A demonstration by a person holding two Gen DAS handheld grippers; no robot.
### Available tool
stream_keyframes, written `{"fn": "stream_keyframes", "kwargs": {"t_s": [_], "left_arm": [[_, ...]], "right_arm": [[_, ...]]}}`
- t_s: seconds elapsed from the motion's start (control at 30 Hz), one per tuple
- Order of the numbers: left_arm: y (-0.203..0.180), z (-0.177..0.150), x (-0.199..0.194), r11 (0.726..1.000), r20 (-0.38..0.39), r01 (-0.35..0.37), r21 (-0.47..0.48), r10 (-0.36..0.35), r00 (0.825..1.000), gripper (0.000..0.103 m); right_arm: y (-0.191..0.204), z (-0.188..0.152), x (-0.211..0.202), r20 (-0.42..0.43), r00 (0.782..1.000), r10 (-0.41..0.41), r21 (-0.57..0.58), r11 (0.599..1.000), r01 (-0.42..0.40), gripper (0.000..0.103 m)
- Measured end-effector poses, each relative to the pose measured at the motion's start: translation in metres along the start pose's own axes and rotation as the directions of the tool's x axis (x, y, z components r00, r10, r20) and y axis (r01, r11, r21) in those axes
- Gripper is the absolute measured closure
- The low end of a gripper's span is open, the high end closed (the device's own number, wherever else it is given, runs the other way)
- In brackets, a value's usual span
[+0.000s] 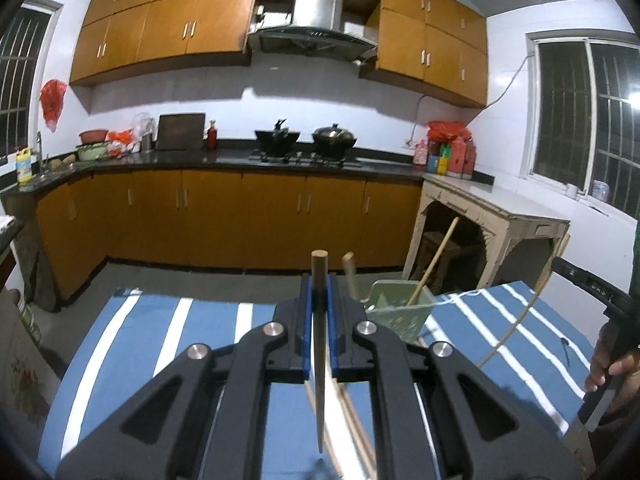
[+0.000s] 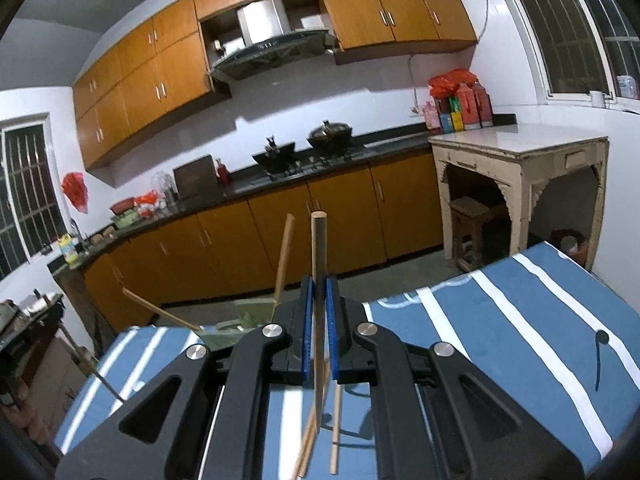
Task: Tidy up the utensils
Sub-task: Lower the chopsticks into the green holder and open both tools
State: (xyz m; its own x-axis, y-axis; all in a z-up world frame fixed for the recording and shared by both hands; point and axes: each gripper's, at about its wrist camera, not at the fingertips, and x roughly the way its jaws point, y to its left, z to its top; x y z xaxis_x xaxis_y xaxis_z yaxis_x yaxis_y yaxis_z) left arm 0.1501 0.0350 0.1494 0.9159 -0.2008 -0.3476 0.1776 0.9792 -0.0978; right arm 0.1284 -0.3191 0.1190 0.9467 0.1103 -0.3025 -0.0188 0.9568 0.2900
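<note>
My left gripper (image 1: 319, 282) is shut on a dark wooden chopstick (image 1: 319, 360) that stands upright between the blue pads, lifted off the blue striped tablecloth (image 1: 192, 344). Just behind and to the right stands a green utensil holder (image 1: 400, 314) with chopsticks leaning in it. My right gripper (image 2: 319, 286) is likewise shut on an upright wooden chopstick (image 2: 319, 240). The green holder (image 2: 240, 320) is partly hidden behind its left finger. Loose chopsticks (image 2: 335, 428) lie on the cloth beneath both grippers.
A person's hand (image 1: 612, 364) holds the other gripper at the right edge of the left wrist view. Beyond the table's far edge are floor, orange cabinets (image 1: 240, 220), a stove with woks (image 1: 304, 140) and a white side table (image 2: 520, 152).
</note>
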Motion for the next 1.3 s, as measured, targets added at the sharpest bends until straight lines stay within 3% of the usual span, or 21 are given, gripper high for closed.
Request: {"fn": "stream_keyframes", "kwargs": {"t_s": [0.23, 0.57, 0.83, 0.97, 1.3], "left_arm": [[-0.041, 0.039, -0.002, 0.998, 0.098, 0.064, 0.015, -0.065, 0.993, 0.095], [-0.084, 0.105, 0.033, 1.000, 0.267, 0.009, 0.006, -0.010, 0.964, 0.095], [-0.080, 0.103, 0.084, 0.998, 0.266, -0.031, -0.046, 0.042, 0.963, 0.095], [-0.081, 0.097, 0.098, 0.998, 0.272, -0.045, -0.032, 0.052, 0.961, 0.095], [-0.071, 0.077, 0.133, 0.998, 0.186, -0.041, -0.054, 0.051, 0.981, 0.095]], "right_arm": [[0.023, 0.035, -0.007, 0.091, 0.993, 0.074, -0.020, 0.997, -0.073, 0.095], [0.051, 0.061, 0.029, 0.180, 0.977, 0.117, -0.065, 0.992, -0.107, 0.095], [0.056, 0.058, 0.061, 0.215, 0.971, 0.106, -0.056, 0.994, -0.096, 0.095], [0.062, 0.045, 0.075, 0.186, 0.977, 0.108, -0.069, 0.993, -0.096, 0.095], [0.063, 0.021, 0.102, 0.095, 0.992, 0.086, -0.067, 0.995, -0.079, 0.095]]}}
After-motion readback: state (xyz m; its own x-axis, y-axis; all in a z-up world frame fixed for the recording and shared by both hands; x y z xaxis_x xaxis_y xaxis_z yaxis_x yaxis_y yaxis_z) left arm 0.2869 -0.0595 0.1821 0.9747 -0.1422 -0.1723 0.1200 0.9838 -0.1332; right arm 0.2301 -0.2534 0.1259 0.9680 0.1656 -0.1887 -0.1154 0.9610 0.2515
